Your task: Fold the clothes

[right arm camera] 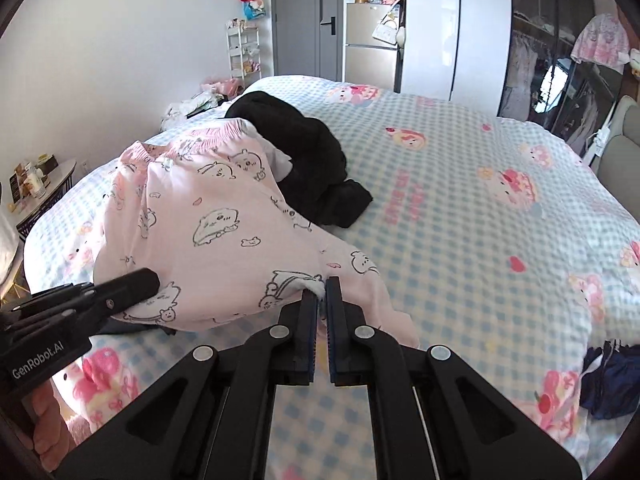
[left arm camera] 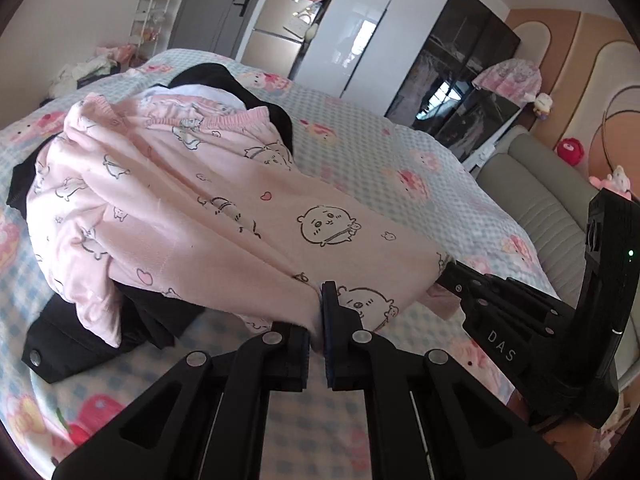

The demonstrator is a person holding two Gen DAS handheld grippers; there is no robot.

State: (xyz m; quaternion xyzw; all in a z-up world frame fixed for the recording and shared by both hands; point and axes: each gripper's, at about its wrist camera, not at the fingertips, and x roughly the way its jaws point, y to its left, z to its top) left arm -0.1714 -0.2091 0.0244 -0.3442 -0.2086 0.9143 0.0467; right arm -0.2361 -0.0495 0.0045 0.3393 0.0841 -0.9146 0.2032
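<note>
Pink pyjama trousers (left arm camera: 224, 208) printed with cartoon animals stretch from a clothes pile toward me, held above the bed. My left gripper (left arm camera: 320, 300) is shut on the near hem of one leg. In the right wrist view the same pink trousers (right arm camera: 216, 232) run up to their elastic waistband at the far left. My right gripper (right arm camera: 323, 294) is shut on the hem's other corner, where white fleece lining shows. The right gripper (left arm camera: 448, 268) appears in the left wrist view at the cloth's right edge. The left gripper (right arm camera: 154, 280) shows at the left of the right wrist view.
Black garments (right arm camera: 312, 152) lie under and behind the trousers on the checked cartoon bedspread (right arm camera: 460, 208). A dark blue garment (right arm camera: 612, 380) lies at the bed's right edge. A side table (right arm camera: 44, 184) stands left; a fridge and wardrobes stand beyond the bed.
</note>
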